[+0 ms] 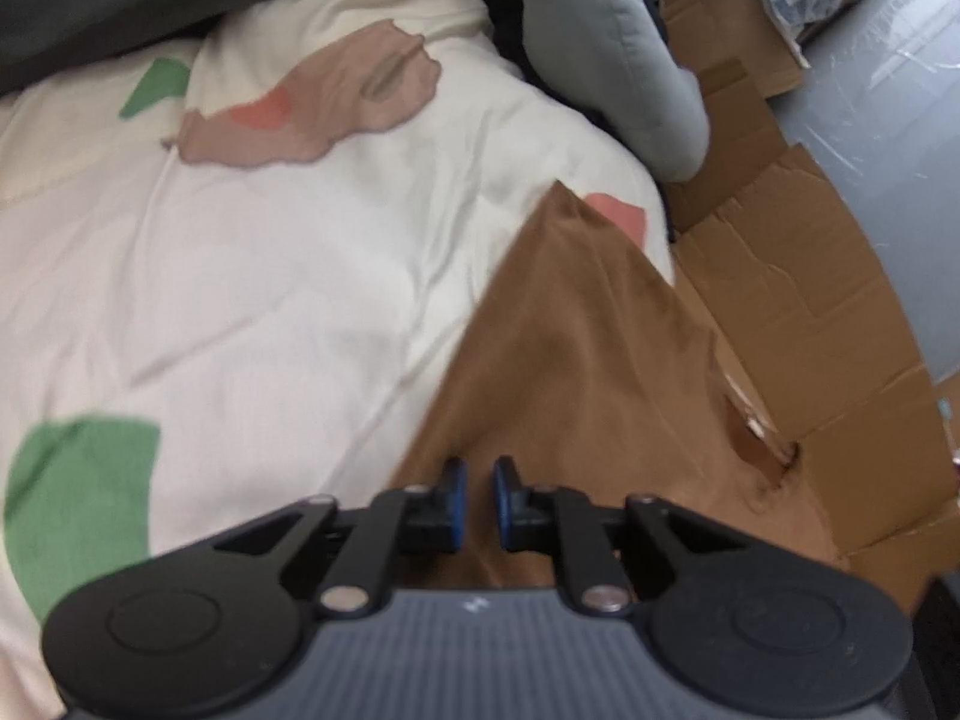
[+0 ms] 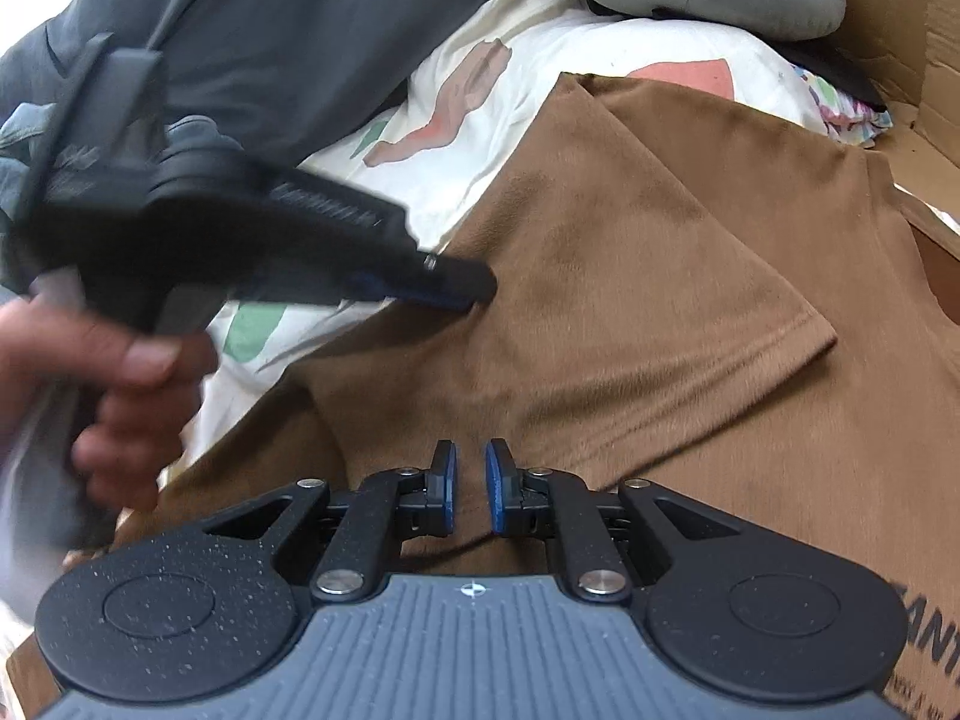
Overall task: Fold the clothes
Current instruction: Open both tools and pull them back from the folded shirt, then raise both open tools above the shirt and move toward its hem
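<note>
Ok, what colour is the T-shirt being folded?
Brown T-shirt, clearest in the right wrist view.

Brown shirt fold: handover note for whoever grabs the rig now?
Left gripper: shut, tips at the brown shirt near its left edge; whether cloth is pinched cannot be told (blurred).
Right gripper: jaws nearly together over the shirt's near part; grip not clear.
Shirt lies on the patterned white bedding, partly over flattened cardboard.
Done: one sleeve looks folded in across the body.
Left: probably the other side, then fold the length and smooth. Grey clothes wait behind.
</note>
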`<action>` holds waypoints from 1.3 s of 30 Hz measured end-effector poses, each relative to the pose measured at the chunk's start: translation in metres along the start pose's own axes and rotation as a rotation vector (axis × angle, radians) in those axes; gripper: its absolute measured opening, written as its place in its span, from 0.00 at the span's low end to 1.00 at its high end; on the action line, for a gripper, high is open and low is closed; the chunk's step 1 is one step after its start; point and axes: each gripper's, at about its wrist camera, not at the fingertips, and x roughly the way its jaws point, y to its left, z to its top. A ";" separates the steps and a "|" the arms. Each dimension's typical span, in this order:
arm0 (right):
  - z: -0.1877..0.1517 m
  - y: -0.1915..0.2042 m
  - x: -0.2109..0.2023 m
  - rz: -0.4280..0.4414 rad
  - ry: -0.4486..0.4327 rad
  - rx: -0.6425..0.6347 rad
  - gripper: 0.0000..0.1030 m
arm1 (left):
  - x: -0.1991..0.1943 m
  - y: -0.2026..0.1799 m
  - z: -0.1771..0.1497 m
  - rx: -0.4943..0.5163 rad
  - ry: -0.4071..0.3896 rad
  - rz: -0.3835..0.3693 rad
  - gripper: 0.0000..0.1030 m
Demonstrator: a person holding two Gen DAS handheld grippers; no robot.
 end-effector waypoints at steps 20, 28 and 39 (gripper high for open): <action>-0.037 0.017 -0.111 -0.053 -0.086 0.136 0.58 | -0.096 -0.027 -0.047 0.091 -0.046 0.086 0.36; -0.041 0.026 -0.209 -0.184 -0.099 0.177 0.61 | -0.150 -0.069 -0.050 0.167 0.033 0.096 0.49; -0.060 0.034 -0.337 -0.321 -0.119 0.300 0.67 | -0.232 -0.131 -0.044 0.248 0.070 0.080 0.58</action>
